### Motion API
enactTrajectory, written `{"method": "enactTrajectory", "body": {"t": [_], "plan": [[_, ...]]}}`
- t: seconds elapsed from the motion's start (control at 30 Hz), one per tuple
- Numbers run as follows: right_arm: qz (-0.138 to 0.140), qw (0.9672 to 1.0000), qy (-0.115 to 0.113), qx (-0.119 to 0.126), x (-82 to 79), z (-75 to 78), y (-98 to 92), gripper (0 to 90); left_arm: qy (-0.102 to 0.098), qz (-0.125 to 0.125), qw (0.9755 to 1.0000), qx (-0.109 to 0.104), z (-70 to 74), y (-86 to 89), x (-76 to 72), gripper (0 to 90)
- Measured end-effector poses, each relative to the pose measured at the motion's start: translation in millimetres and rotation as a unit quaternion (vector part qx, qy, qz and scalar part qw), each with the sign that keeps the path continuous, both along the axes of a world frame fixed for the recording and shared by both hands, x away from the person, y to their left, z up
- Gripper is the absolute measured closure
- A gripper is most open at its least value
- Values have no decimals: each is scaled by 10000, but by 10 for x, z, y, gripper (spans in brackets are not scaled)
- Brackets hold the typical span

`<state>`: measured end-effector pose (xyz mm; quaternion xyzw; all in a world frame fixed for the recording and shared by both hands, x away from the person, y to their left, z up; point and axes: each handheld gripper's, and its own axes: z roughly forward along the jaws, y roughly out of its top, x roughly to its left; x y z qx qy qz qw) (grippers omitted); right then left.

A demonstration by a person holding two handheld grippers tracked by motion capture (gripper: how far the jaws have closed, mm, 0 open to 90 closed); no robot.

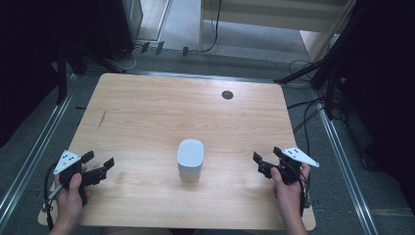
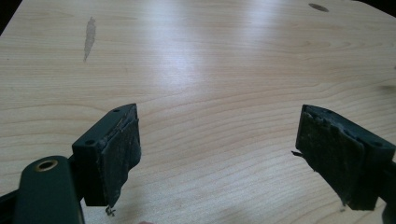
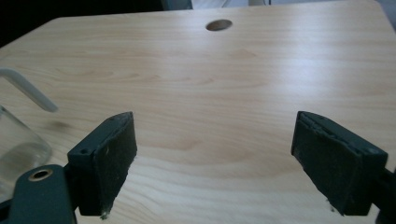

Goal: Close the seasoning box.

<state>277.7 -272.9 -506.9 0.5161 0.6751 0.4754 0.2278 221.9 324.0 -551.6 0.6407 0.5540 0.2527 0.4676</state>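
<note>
Black foam-lined jaws of the right gripper (image 3: 212,163) stand spread wide and grasp nothing, as do those of the left gripper (image 2: 217,158), each held low at a near corner of the pale wooden counter (image 1: 147,112). Between them, at the counter's near middle, sits the clear glass jar with a white rounded lid (image 1: 190,158) (its handle edges into the right gripper view). To take it cleanly, I would bring one gripper in level, straddle the jar's body below the lid, then close squarely, the other gripper steadying.
</note>
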Motion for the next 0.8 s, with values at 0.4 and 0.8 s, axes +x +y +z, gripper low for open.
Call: {"method": "enactTrajectory", "body": {"t": [0.4,0.8], "plan": [[-469,9984,289,-118,-344,-257,-575,149,16,12,10000,-21,0,13,2,139],[-788,9963,339,43,-674,-404,-938,153,20,28,10000,-33,0,13,3,139]]}}
